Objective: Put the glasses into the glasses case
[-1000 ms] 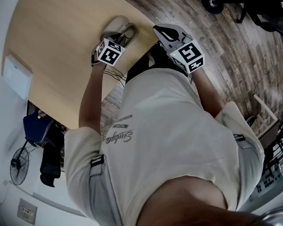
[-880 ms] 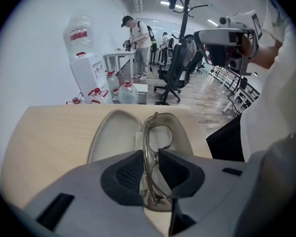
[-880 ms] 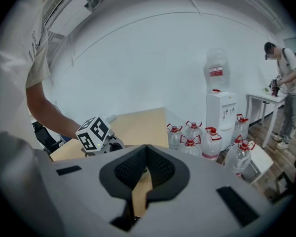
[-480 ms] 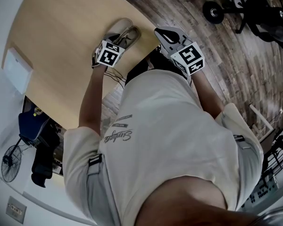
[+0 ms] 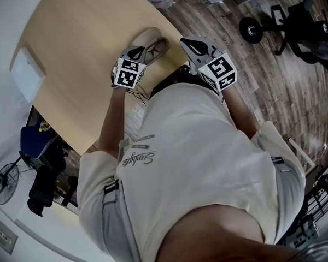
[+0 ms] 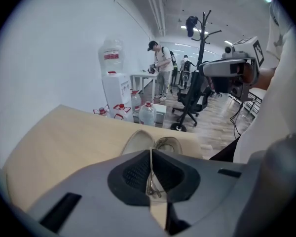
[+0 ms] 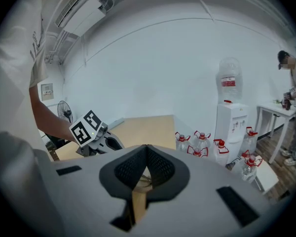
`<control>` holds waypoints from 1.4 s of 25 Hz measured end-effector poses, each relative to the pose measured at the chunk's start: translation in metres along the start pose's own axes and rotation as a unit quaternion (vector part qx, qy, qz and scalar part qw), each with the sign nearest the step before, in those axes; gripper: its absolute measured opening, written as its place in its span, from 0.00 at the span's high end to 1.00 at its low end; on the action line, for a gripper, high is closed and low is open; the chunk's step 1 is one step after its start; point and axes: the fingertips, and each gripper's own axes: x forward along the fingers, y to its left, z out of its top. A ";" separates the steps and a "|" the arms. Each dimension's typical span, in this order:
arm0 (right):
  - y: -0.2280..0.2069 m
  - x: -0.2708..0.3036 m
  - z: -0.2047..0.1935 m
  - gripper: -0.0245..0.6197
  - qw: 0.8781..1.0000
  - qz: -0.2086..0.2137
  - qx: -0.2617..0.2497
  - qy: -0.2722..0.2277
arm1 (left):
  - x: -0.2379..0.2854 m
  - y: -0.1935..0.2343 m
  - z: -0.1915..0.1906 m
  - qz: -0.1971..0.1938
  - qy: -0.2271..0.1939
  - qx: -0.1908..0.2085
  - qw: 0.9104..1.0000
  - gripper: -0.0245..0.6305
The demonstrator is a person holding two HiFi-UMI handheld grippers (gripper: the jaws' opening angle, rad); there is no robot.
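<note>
**Bench station: glasses, case and room, near to far**

- Person, cream printed shirt (image 5: pixel 197 162), standing at the bench edge with a gripper in each hand.
- Left gripper (image 6: pixel 150 168): over the bench, jaws clenched on a thin temple of the glasses (image 5: pixel 158 47).
- The glasses' lens end reaches into the darker half of the open glasses case (image 5: pixel 144 37). Whether it rests there cannot be told.
- Right gripper (image 7: pixel 147 164): just off the bench edge and aimed at the case, jaws pressed together pad to pad.
- Bench (image 5: pixel 82 53): pale wood with a rounded corner; the case lies near that corner. A white box (image 5: pixel 27 75) sits well apart at the opposite edge.
- Floor (image 5: pixel 273 91): grey-brown planks.
- Along the white wall (image 6: pixel 49 58): water bottles (image 6: pixel 147 115) and a white dispenser (image 6: pixel 116 90).
- Further off: black office chair (image 6: pixel 192 100), coat stand (image 6: pixel 204 33), and a person (image 6: pixel 160 68) at a white table (image 6: pixel 143 78).
- Below the bench's far side: standing fan (image 5: pixel 4 182).
</note>
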 end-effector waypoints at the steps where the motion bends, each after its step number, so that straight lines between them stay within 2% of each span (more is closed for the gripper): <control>1: 0.002 0.000 0.003 0.97 1.000 0.003 0.000 -0.004 | -0.008 0.000 0.002 0.010 -0.011 -0.013 1.000 0.93; 4: 0.006 0.002 0.017 0.97 1.000 0.014 -0.002 -0.019 | -0.040 0.005 0.018 0.047 -0.062 -0.052 0.996 0.94; 6: 0.008 0.004 0.029 0.97 0.999 0.022 -0.007 -0.031 | -0.064 0.013 0.034 0.077 -0.107 -0.080 0.988 0.94; 10: 0.008 0.009 0.059 0.97 0.997 0.034 -0.016 -0.063 | -0.108 0.029 0.060 0.110 -0.196 -0.146 0.964 0.94; 16: 0.015 0.019 0.116 0.97 0.992 0.045 -0.057 -0.108 | -0.177 0.051 0.092 0.164 -0.278 -0.172 0.931 0.94; 20: 0.021 0.019 0.142 0.97 0.987 0.059 -0.076 -0.129 | -0.215 0.055 0.111 0.199 -0.313 -0.169 0.913 0.94; 27: 0.028 0.017 0.185 0.97 0.981 0.065 -0.089 -0.159 | -0.267 0.072 0.134 0.238 -0.363 -0.162 0.886 0.94; 35: 0.028 0.012 0.217 0.97 0.977 0.059 -0.107 -0.177 | -0.282 0.084 0.143 0.265 -0.381 -0.161 0.871 0.94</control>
